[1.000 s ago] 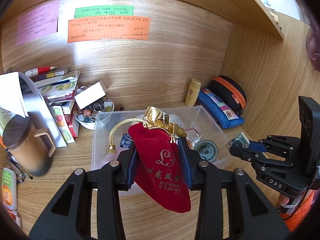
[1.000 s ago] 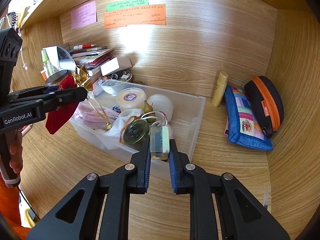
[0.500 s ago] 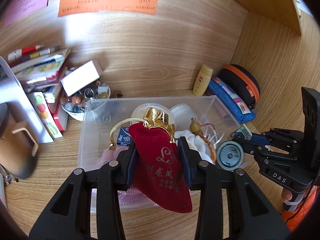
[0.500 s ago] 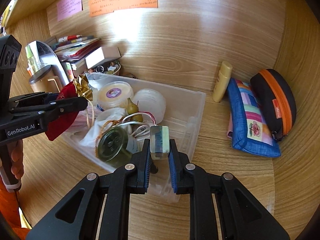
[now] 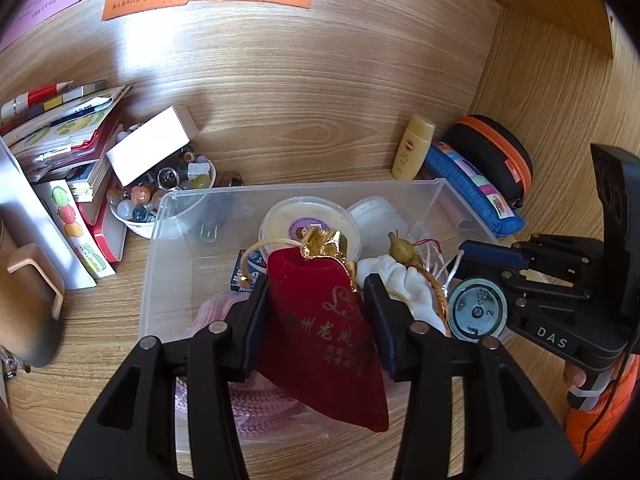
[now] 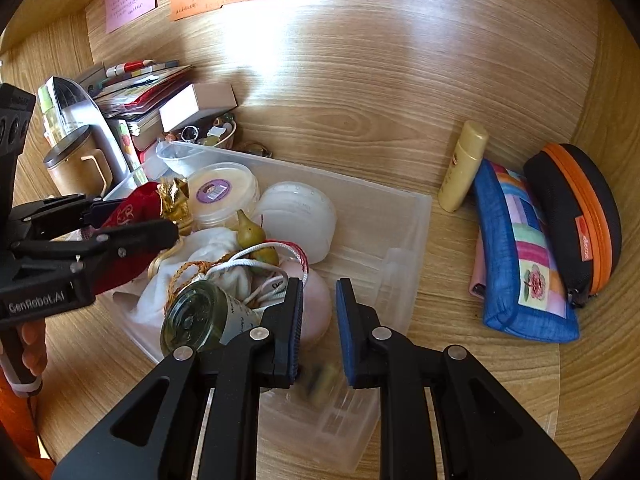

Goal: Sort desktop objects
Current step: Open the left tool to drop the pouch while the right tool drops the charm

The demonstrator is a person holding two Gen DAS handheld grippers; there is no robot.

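Left wrist view. At 6 o'clock, left tongs (image 5: 316, 284) clamped on the mid-body of a red velvet pouch (image 5: 320, 328), with the gold-trimmed neck toward 12 and the closed end hanging below the pads. Pouch held over the near half of a clear bin (image 5: 176, 208), above a heap of tubs, white cloth and cords. At 3 o'clock, right tongs (image 5: 466, 250) seen side-on beside a glass jar (image 5: 476, 312); impossible to tell from this angle whether spread or shut. Outside the bin, a bowl (image 5: 160, 200) of marbles at 10 and a yellow bottle (image 5: 414, 148) at 1.

Right wrist view. At 6 o'clock, right tongs parted, nothing between the pads, poised over the bin's near right corner. Just below the gap, a small smeared blur, too indistinct to name. Jar at 8 o'clock, lying on its side in the bin. At 9, left tongs side-on, pouch pinched between them.

Handling, by judgement: pouch probably light, soft and limp, with velvet likely to grip well against the pads. Best taken mid-body or just under the drawstring neck. Gold cord loop liable to snag on the clutter.

Hidden or unclear: pouch contents, bin floor under the heap, handwriting on the wall notes.
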